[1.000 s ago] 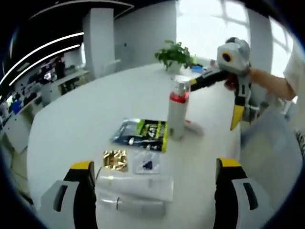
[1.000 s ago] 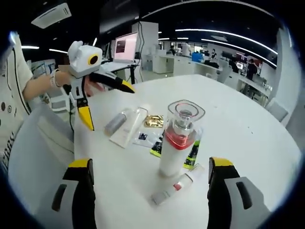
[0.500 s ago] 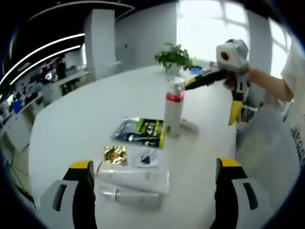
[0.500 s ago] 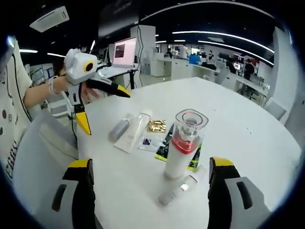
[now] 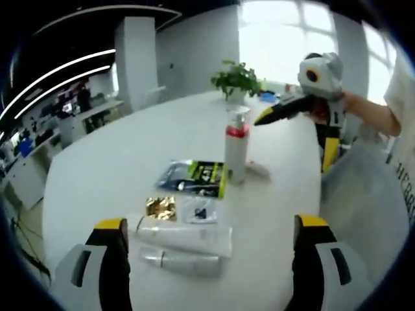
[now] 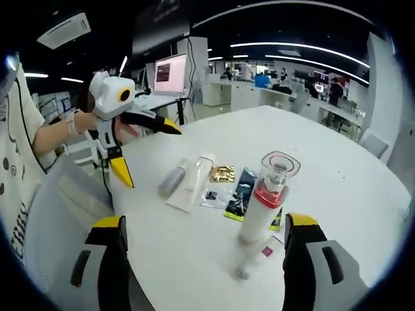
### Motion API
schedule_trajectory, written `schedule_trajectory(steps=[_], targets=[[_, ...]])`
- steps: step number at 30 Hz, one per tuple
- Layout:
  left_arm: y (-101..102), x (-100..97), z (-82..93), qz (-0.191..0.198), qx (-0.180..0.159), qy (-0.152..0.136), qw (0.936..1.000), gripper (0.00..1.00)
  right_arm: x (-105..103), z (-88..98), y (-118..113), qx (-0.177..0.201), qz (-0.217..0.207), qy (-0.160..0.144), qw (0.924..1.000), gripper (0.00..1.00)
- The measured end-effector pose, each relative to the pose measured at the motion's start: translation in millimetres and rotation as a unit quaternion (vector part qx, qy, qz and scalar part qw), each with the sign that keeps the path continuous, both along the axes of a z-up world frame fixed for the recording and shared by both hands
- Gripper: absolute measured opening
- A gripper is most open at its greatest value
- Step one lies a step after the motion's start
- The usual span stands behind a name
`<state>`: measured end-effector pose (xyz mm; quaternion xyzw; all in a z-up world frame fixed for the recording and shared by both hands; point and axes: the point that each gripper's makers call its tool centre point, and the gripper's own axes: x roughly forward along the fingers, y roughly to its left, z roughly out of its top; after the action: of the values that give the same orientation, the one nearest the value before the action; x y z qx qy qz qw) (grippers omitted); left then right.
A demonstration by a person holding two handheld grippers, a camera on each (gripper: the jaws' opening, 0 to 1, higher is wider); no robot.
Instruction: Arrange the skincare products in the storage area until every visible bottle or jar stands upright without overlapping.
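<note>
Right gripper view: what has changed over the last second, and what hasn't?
The open right gripper has drawn back from the tall white bottle with a red band. Nothing was gripped or released. The bottle stays upright; the small tube beside it stays lying flat.

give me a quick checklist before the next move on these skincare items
1. Tall bottle upright: ok, it stands on the table with its clear cap up.
2. Small tube by its base upright: not ok, it lies flat.
3. White tube and grey tube upright: not ok, both lie flat side by side.
4. Sachets clear of the bottles: cannot tell; the dark pack lies right beside the tall bottle, and the gold sachet sits apart.
5. Left gripper free: ok, jaws wide open, nothing between them.
6. Right gripper free: ok, jaws wide open, nothing held.
</note>
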<state>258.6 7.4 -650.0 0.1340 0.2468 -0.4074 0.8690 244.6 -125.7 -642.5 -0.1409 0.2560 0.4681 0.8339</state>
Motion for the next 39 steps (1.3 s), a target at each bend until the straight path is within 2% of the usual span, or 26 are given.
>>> schedule_trajectory(steps=[9,12,19,23,29,31,35,36,37,39], targets=[[5.0,-8.3,-3.1,-0.006,0.004,0.008,0.9999,0.99,-9.9,-4.9,15.2,-0.004,0.008,0.001,1.0000,1.00],[8.7,-12.2,-7.9,-0.012,0.012,0.015,0.9997,0.99,-14.3,-11.8,21.9,-0.009,0.016,0.010,0.9998,1.00],[17.2,-13.8,-11.8,-0.012,0.012,0.020,0.9997,0.99,-21.0,-21.3,41.0,-0.017,0.036,0.006,0.9992,1.00],[24.4,-9.5,-17.2,-0.024,0.043,0.010,0.9987,0.99,-19.1,-26.6,47.9,-0.028,0.046,0.005,0.9985,1.00],[32.7,4.0,-17.3,-0.025,0.046,-0.003,0.9986,0.99,-15.9,-29.4,61.9,-0.025,0.051,0.007,0.9984,1.00],[38.9,9.2,-21.0,-0.026,0.063,-0.011,0.9976,0.99,-16.0,-32.4,68.2,-0.028,0.058,0.006,0.9979,1.00],[43.4,16.5,-15.3,-0.046,0.091,-0.036,0.9942,0.99,-17.5,-35.3,74.1,-0.028,0.066,0.012,0.9974,1.00],[42.3,24.0,-11.5,-0.066,0.099,-0.062,0.9909,0.99,-17.4,-35.9,75.7,-0.026,0.068,0.014,0.9973,1.00],[42.5,26.7,-10.3,-0.075,0.107,-0.072,0.9889,0.99,-17.8,-36.2,76.6,-0.026,0.069,0.016,0.9972,1.00],[44.7,31.1,-10.4,-0.075,0.116,-0.069,0.9880,0.99,-19.3,-36.7,78.3,-0.021,0.073,0.022,0.9969,1.00]])
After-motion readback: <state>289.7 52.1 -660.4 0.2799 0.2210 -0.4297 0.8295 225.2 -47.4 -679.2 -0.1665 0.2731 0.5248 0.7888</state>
